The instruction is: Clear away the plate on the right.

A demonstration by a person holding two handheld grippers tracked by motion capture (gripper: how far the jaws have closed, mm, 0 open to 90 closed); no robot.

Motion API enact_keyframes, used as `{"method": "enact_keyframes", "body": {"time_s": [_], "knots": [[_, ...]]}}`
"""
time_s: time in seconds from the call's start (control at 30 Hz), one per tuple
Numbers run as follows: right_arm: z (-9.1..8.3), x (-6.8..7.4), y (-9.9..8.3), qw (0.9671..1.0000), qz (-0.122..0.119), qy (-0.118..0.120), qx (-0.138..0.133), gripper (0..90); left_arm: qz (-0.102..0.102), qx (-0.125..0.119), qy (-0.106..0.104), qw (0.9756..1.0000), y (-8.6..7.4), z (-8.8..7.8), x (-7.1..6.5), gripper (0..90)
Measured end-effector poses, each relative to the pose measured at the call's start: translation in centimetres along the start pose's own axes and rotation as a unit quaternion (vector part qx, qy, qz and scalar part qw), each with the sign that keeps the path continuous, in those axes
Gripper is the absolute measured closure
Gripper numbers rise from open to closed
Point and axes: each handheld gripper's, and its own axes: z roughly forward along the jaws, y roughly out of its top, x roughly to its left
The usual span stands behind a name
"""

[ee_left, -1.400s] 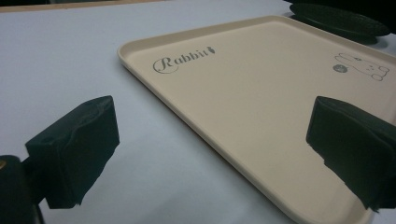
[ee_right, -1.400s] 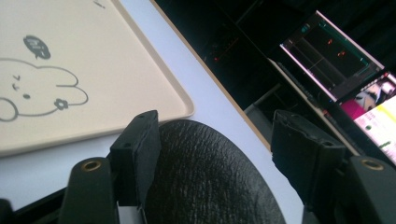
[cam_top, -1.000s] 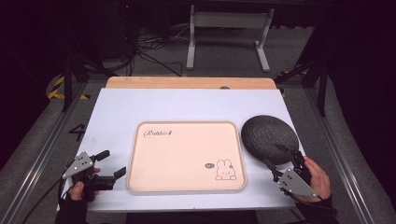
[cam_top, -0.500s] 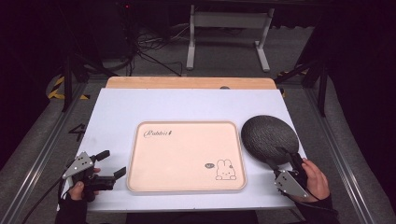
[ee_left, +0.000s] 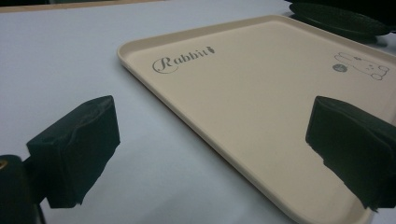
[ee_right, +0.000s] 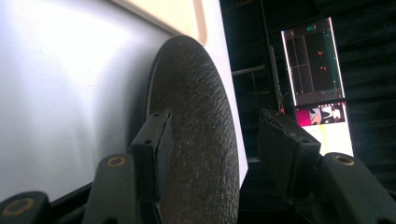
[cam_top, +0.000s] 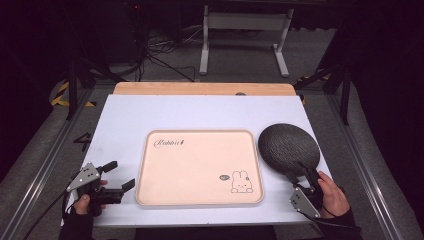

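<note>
White counter point(cam_top: 125, 125): cream tray point(cam_top: 200, 167) lay empty; dark plate point(cam_top: 289, 148) sat right, unlifted. Your right gripper point(ee_right: 212, 140) fingers straddled its rim, spread; left gripper point(ee_left: 210, 144) fingers spread, idle.

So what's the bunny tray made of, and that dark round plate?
The tray looks like smooth matte plastic: even cream colour, rounded moulded rim, printed rabbit. The plate has a rough, pebbly dark surface, perhaps glazed stoneware or textured plastic; I can't tell which.
</note>
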Motion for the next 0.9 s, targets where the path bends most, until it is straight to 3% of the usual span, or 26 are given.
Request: {"method": "enact_keyframes", "body": {"time_s": [0.43, 0.57, 0.9], "knots": [[0.1, 0.8, 0.7, 0.9995, -0.017, 0.023, -0.01, 49.3, -0.004, 0.001, 0.0, 1.0, 0.0, 0.0, 0.0, 3.5], [0.4, 1.1, 0.7, 0.9989, -0.03, 0.037, -0.002, 50.6, -0.003, 0.0, 0.0, 1.0, 0.0, 0.0, 0.0, 3.5], [1.1, 1.5, 0.3, 0.9979, -0.044, 0.043, 0.021, 52.6, -0.003, 0.0, 0.0, 1.0, 0.0, 0.0, 0.0, 3.5]]}}
